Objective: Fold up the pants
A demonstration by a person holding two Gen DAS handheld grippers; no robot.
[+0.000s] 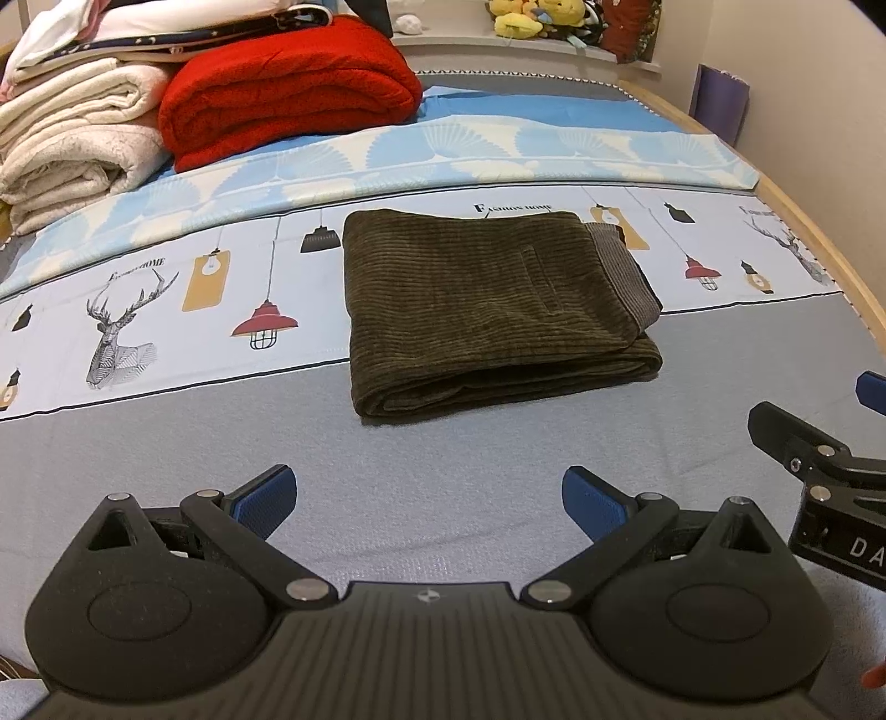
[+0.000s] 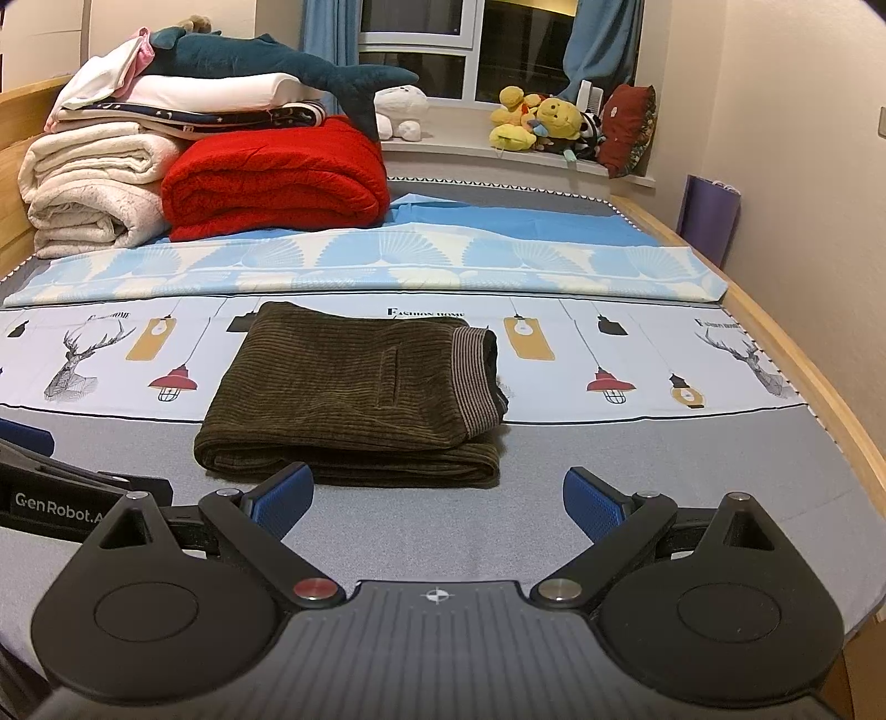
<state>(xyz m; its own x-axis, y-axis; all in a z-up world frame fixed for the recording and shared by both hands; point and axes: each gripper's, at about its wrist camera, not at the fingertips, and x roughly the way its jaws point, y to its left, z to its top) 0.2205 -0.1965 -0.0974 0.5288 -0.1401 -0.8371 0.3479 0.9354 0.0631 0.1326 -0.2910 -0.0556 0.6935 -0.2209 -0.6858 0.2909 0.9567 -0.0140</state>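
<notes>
Corduroy pants (image 1: 493, 304) folded on bed (image 1: 166, 459), beyond both spread hand-held grippers

cream walls (image 2: 803, 166), dark window (image 2: 421, 50), wooden bed (image 2: 775, 332).

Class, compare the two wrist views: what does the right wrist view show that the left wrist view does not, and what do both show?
Only the right wrist view shows the shark toy, the window and the blue curtains.

Only the left wrist view shows nothing extra of note; its top edge crops the blanket stack.

Both show the folded pants on the bed, the red blanket, the yellow toys, and both grippers open and empty: left, right.
</notes>
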